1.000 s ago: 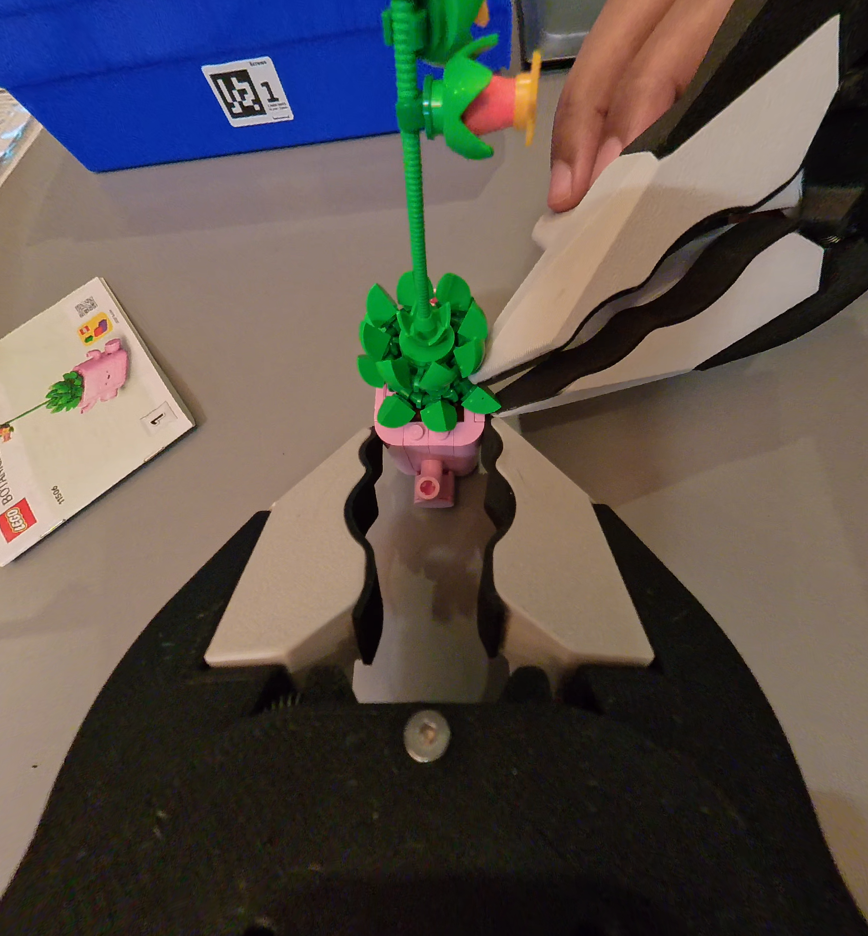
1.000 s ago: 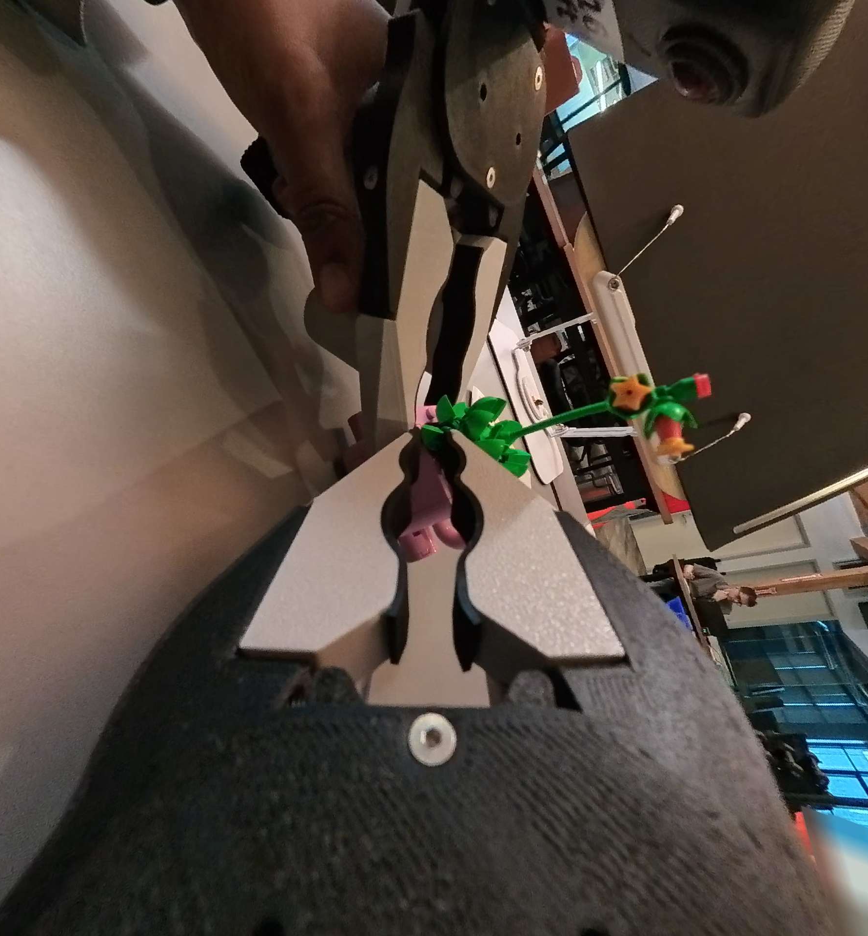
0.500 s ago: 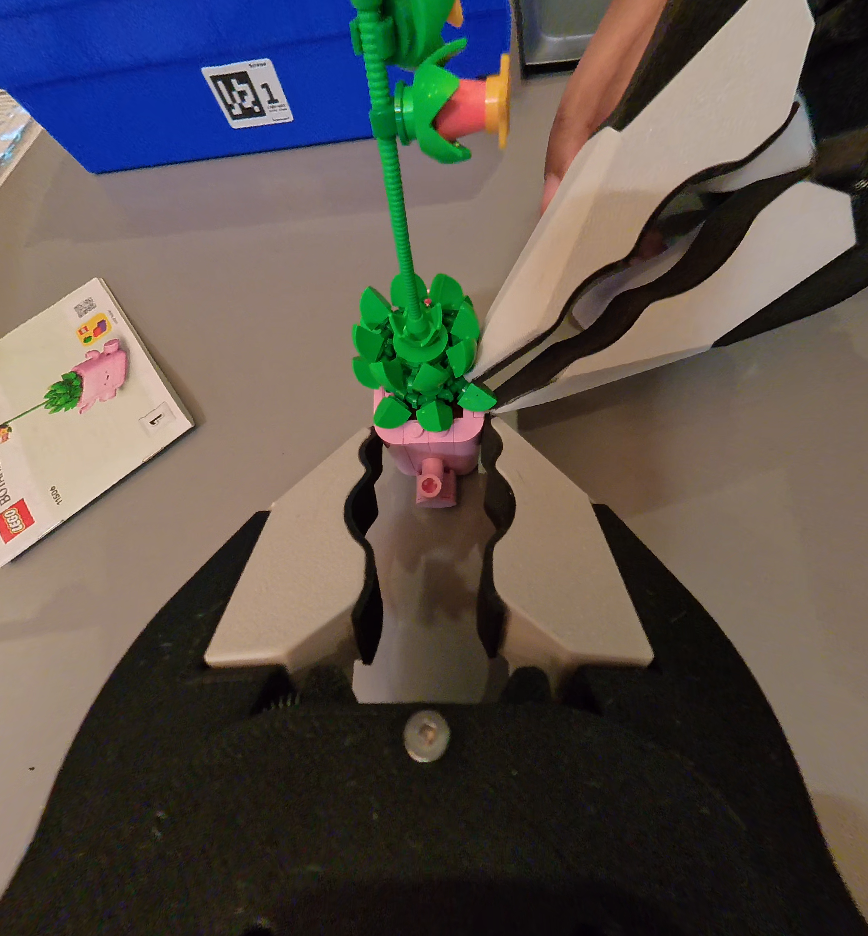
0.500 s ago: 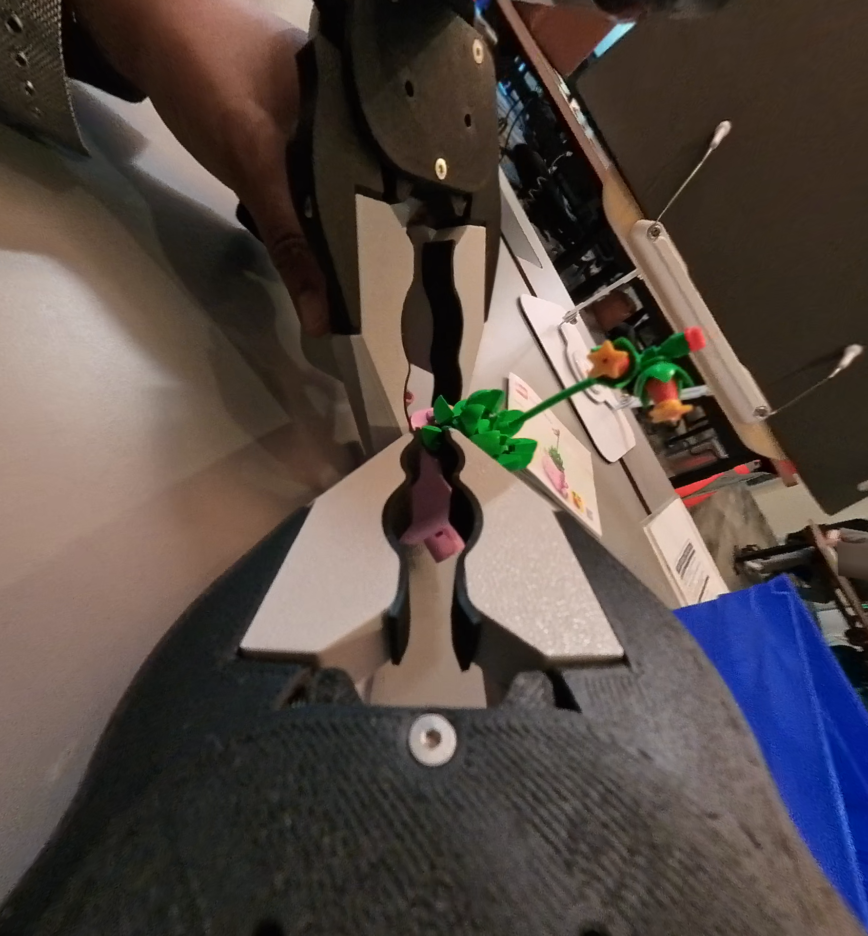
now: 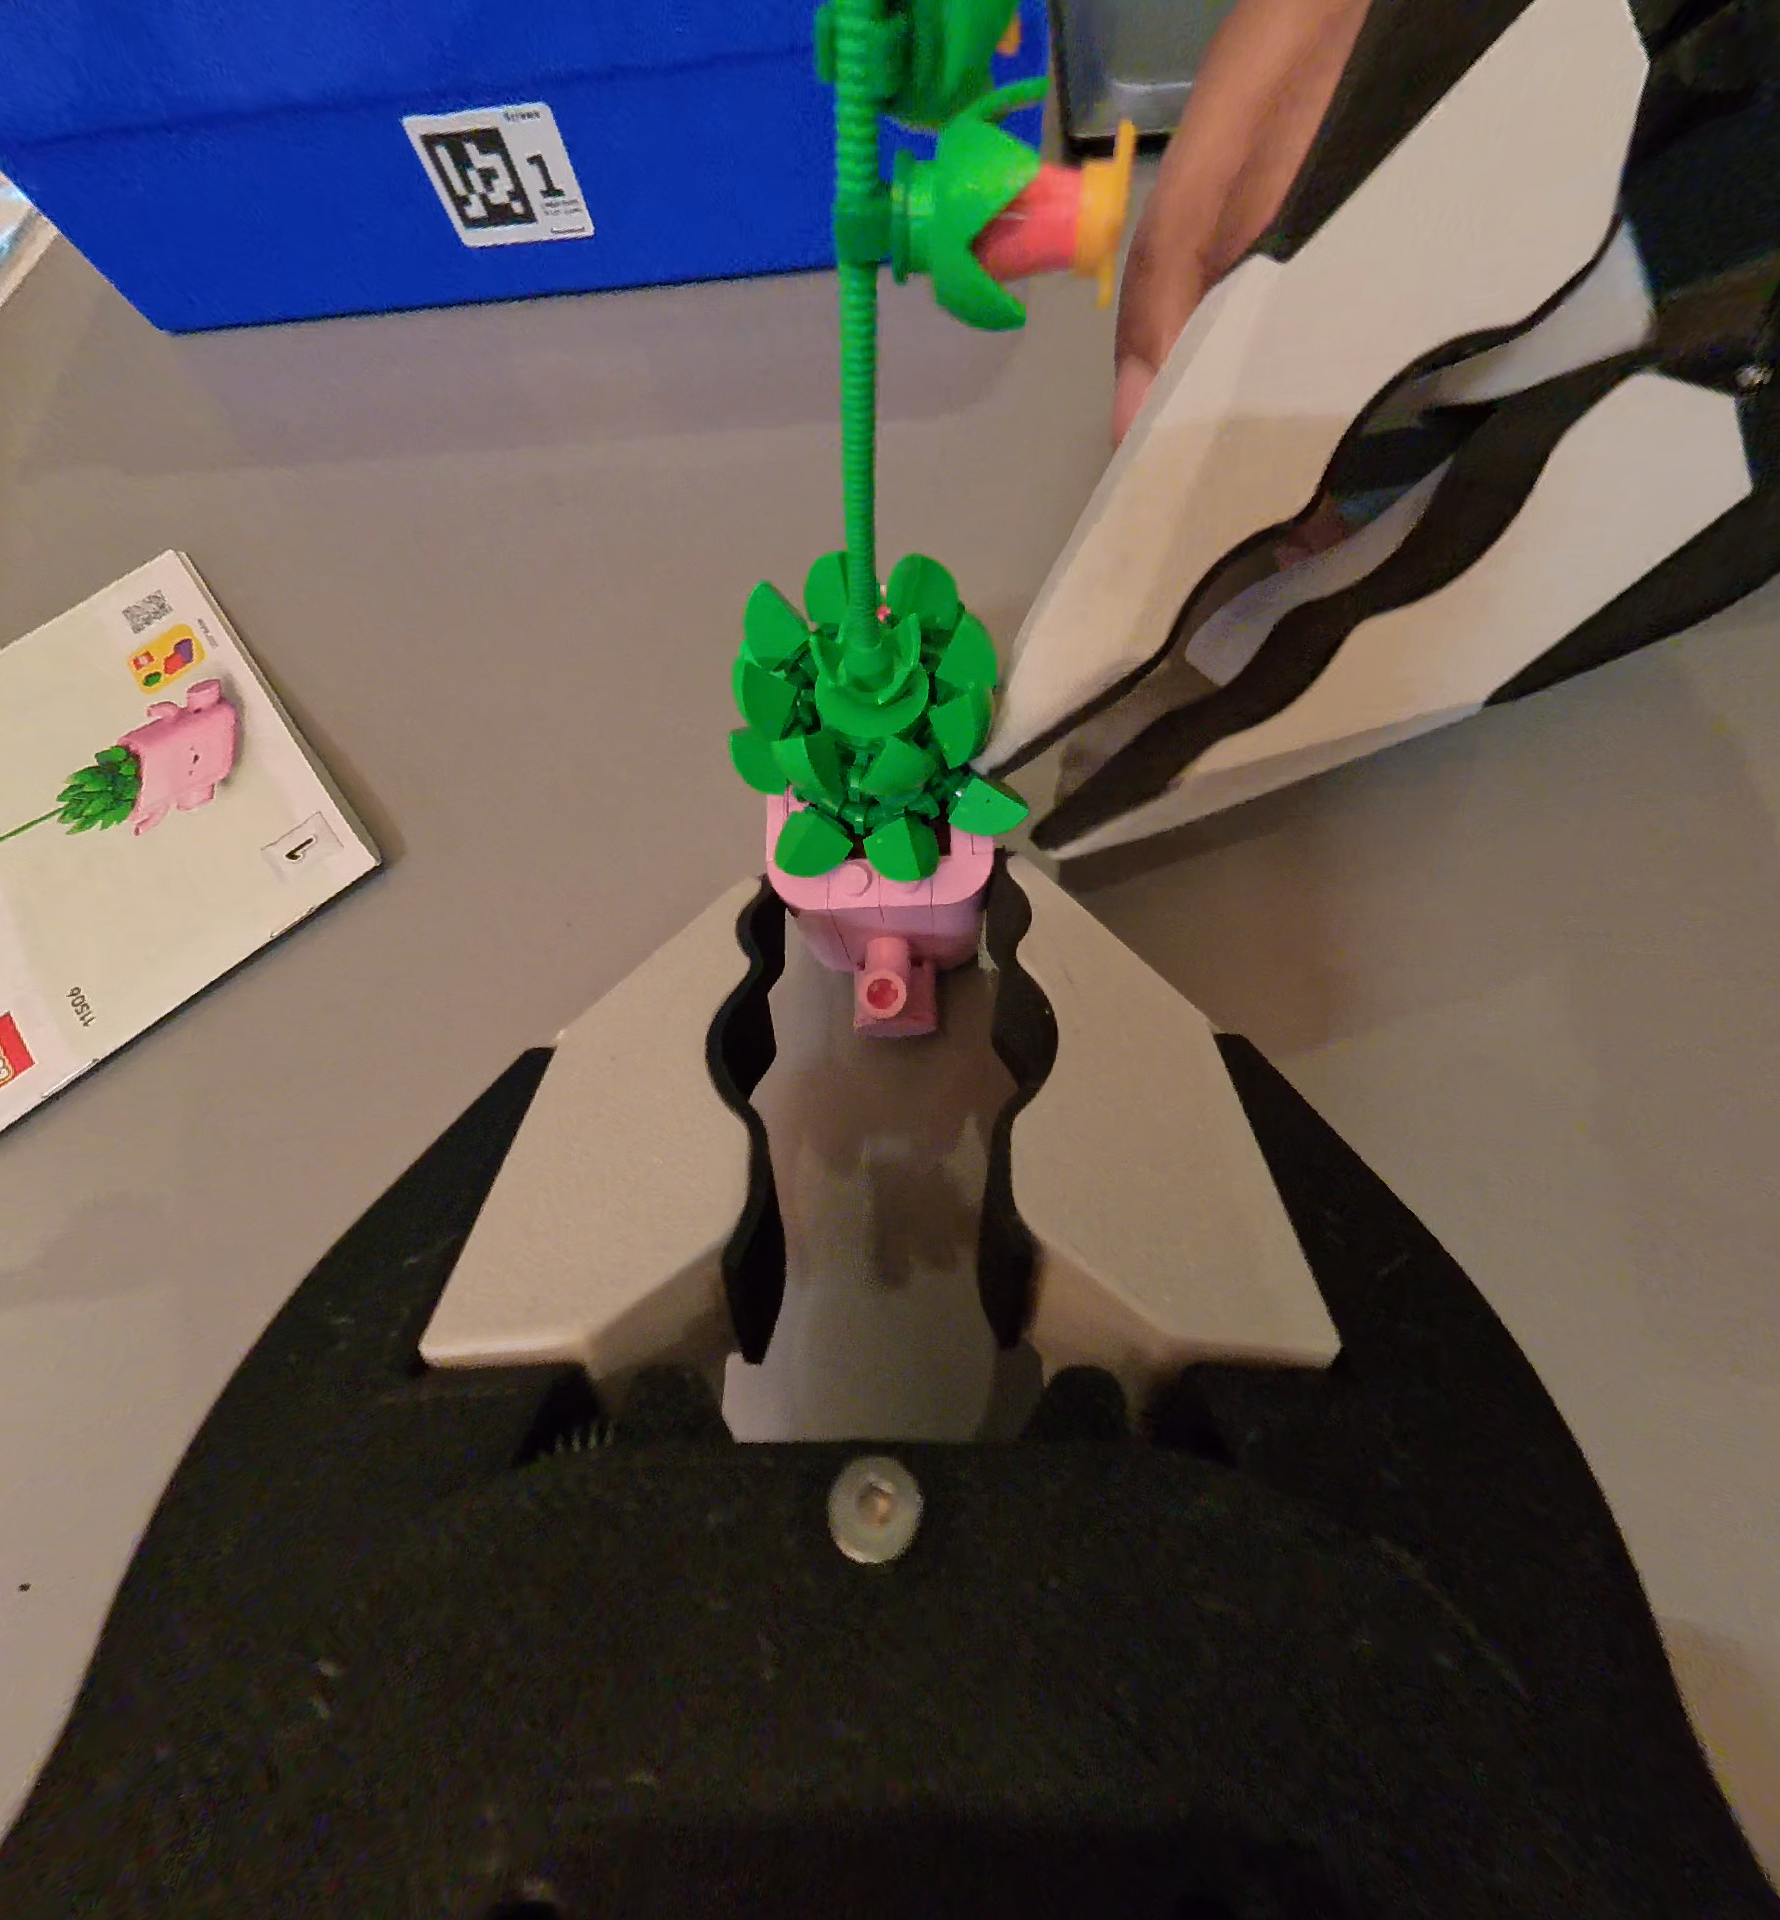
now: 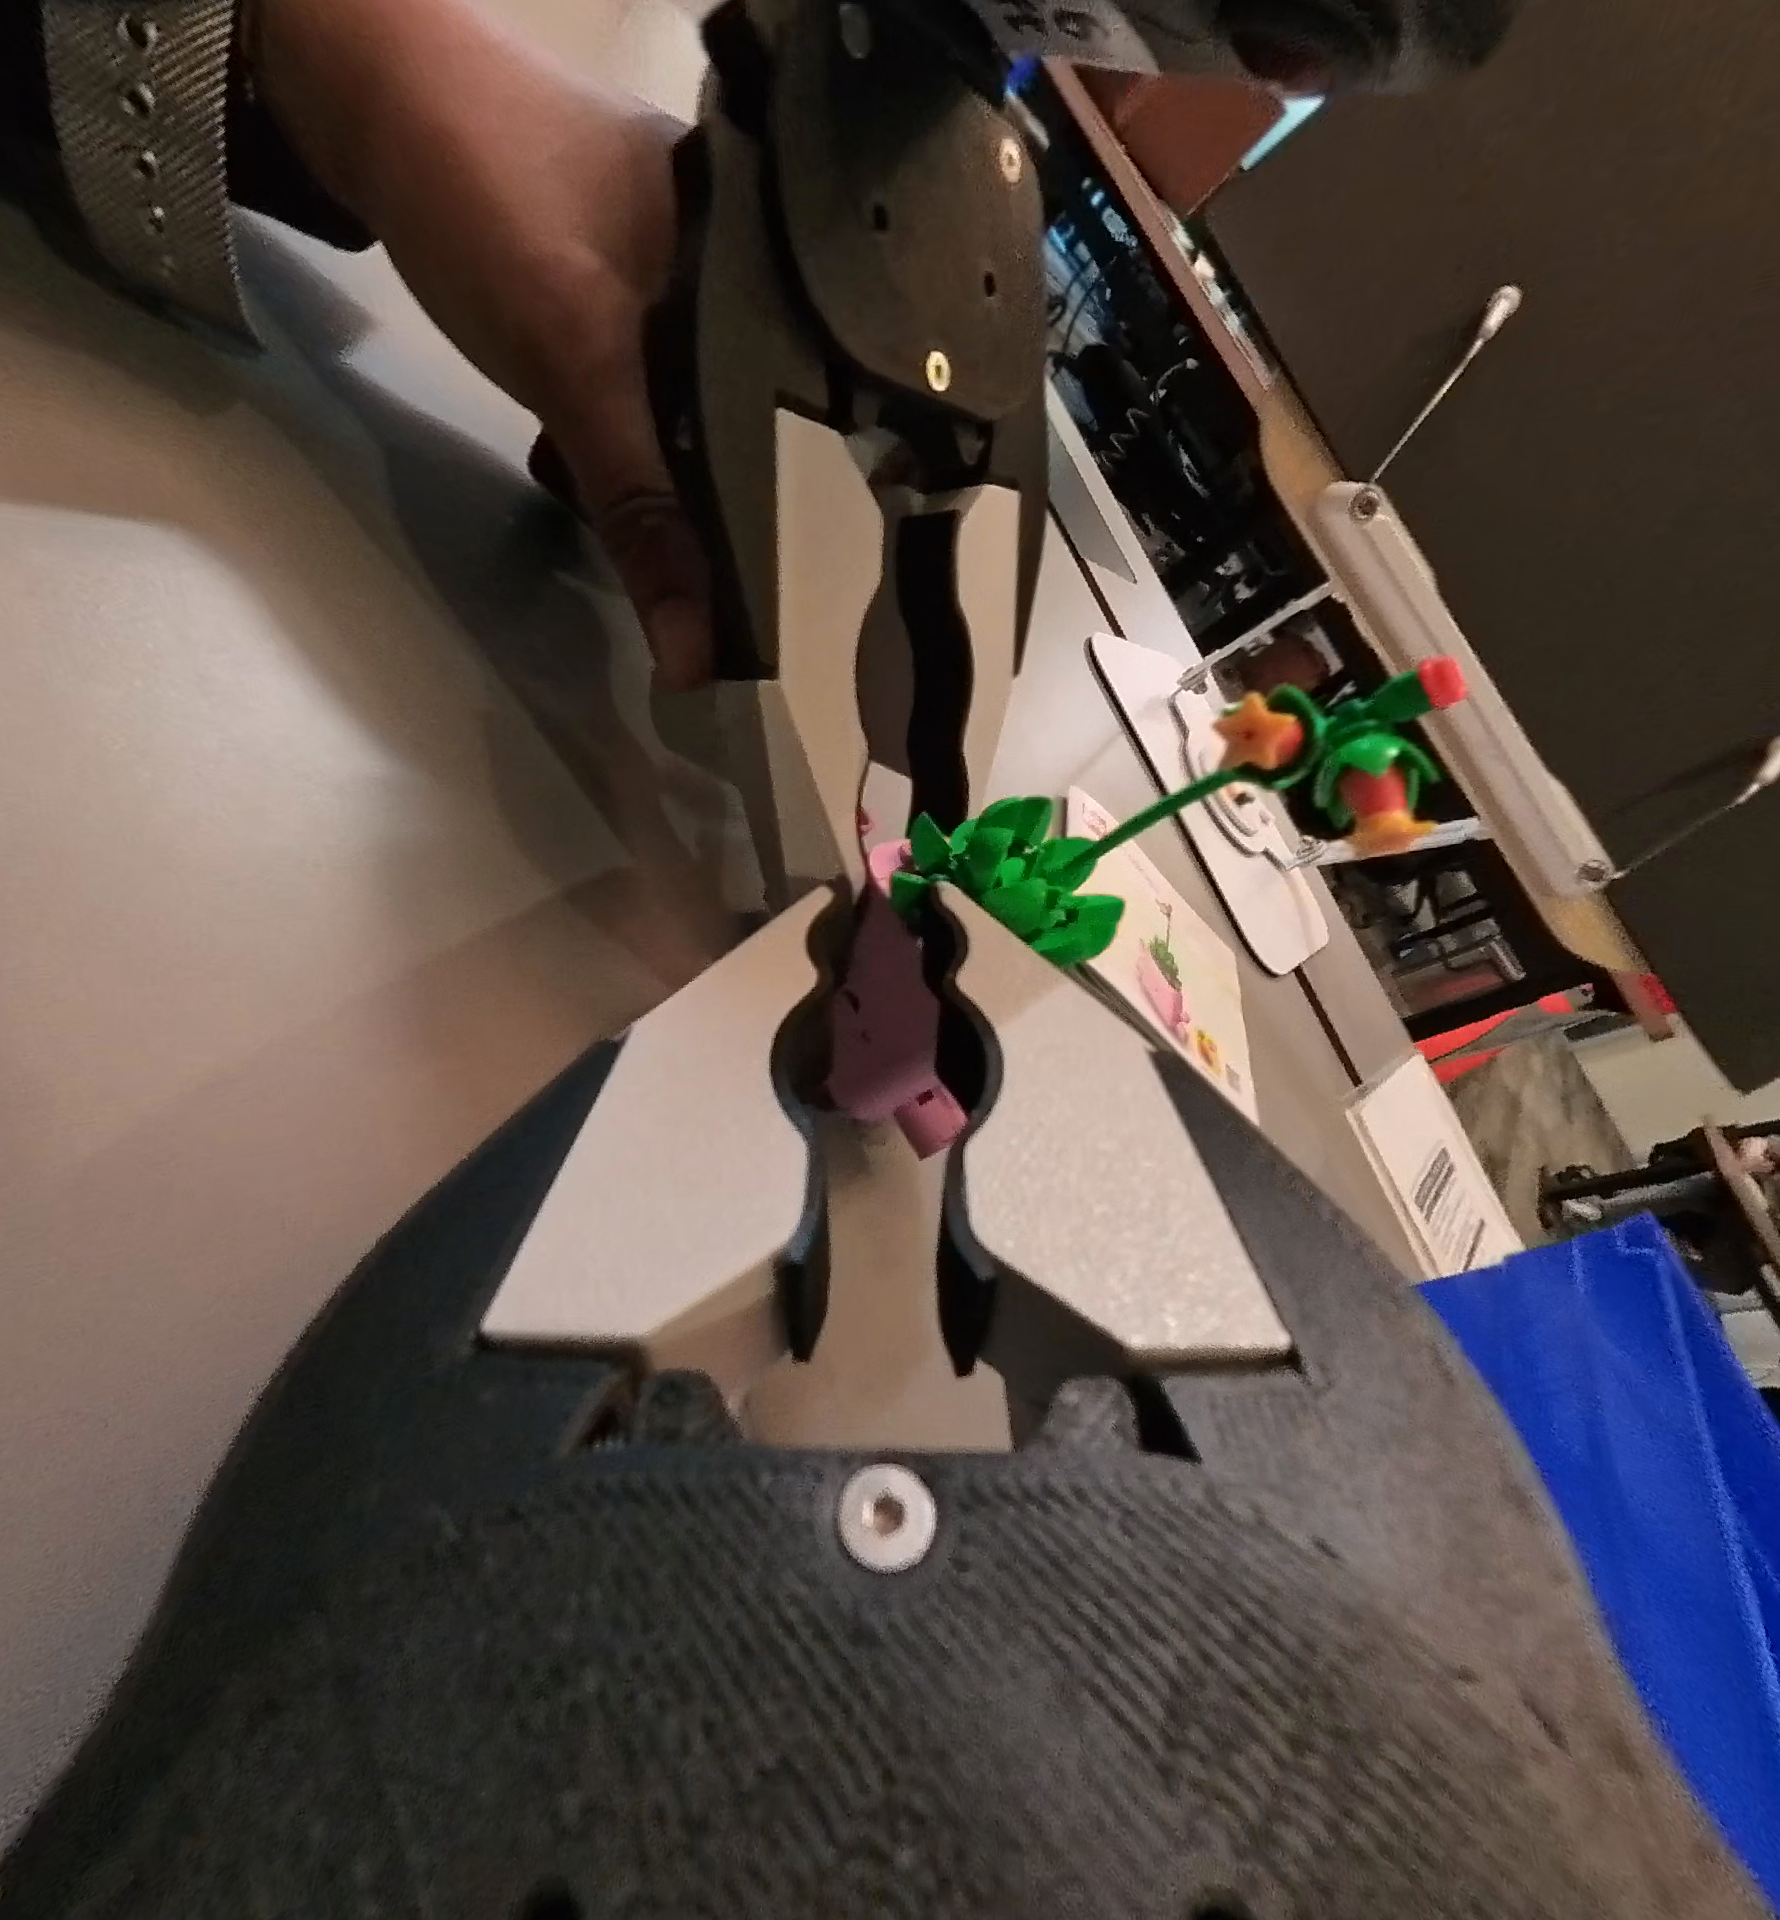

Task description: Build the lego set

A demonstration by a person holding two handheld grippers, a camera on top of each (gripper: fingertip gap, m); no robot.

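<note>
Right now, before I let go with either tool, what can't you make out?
- Flower stem, top: cut off by the left wrist view's upper edge.
- Pink pot, underside: hidden in both views by its own body and the left tool.
- Right tool, contact: in the right wrist view its own fingers hide whether it pinches pot or leaves.
- Blue bin, contents: behind its wall.

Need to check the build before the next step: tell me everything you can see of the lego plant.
The lego plant is plastic: a pink pot with a stud peg on its near side, a rosette of green leaves, and a ridged green stem carrying green-cupped pink and orange flowers. The left gripper clamps the pot; the right gripper grips it from the side.
</note>
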